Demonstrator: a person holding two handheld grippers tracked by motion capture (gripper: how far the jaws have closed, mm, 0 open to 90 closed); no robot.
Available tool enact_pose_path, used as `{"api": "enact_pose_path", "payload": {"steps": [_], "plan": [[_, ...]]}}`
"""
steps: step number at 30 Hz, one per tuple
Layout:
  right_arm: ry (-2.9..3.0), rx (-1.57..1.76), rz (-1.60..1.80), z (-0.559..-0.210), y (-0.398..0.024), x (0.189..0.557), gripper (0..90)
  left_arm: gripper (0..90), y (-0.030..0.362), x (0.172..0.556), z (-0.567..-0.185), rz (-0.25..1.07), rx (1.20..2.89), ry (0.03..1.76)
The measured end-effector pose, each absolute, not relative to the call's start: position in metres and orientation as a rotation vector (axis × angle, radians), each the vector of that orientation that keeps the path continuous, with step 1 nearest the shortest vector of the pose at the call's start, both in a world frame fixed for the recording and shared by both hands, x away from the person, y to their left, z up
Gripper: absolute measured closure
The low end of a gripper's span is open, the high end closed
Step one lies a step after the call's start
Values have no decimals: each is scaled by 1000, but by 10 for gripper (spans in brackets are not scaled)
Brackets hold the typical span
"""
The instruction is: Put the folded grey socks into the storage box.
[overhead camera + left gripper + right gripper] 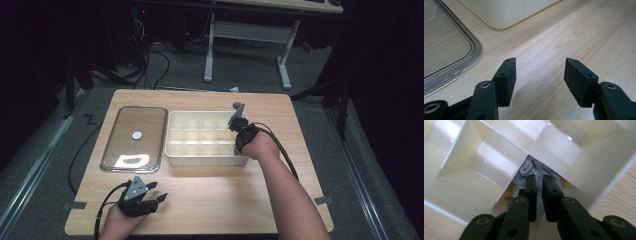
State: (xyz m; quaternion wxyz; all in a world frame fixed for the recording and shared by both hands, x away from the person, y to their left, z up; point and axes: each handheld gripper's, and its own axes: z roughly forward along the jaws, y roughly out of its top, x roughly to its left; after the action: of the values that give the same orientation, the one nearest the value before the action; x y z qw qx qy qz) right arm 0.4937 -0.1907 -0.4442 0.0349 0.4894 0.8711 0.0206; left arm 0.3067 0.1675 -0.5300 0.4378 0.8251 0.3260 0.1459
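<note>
The grey cloth (534,173) sits in one compartment of the divided box (172,150), low centre of the right gripper view, under a crossing of divider walls. My right gripper (539,178) has its jaws nearly together, clamped on the cloth, and reaches into the box's right end at centre right of the high view. My left gripper (539,72) rests at lower left of the high view on bare table (220,195), jaws apart and empty. Risk, as I judge it: the jaws stand close to the divider, so a skewed lift could snag the cloth on a wall or drag the light box across the table; a thin pinch could also slip. Count: one cloth, one box, one clear lid (134,137) lying flat left of the box, two grippers.
</note>
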Motion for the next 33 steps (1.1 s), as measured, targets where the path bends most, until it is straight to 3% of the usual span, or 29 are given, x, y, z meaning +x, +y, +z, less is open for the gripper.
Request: {"api": "enact_pose_path", "payload": {"steps": [9, 21, 33], "plan": [[2619, 1524, 241, -416, -205, 478, 708, 436, 167, 306, -530, 369, 2054, 805], [2464, 1315, 631, -391, -210, 394, 558, 435, 165, 305, -530, 361, 2062, 802], [2290, 1249, 926, -427, -217, 336, 485, 434, 169, 307, -529, 364, 2044, 824]]}}
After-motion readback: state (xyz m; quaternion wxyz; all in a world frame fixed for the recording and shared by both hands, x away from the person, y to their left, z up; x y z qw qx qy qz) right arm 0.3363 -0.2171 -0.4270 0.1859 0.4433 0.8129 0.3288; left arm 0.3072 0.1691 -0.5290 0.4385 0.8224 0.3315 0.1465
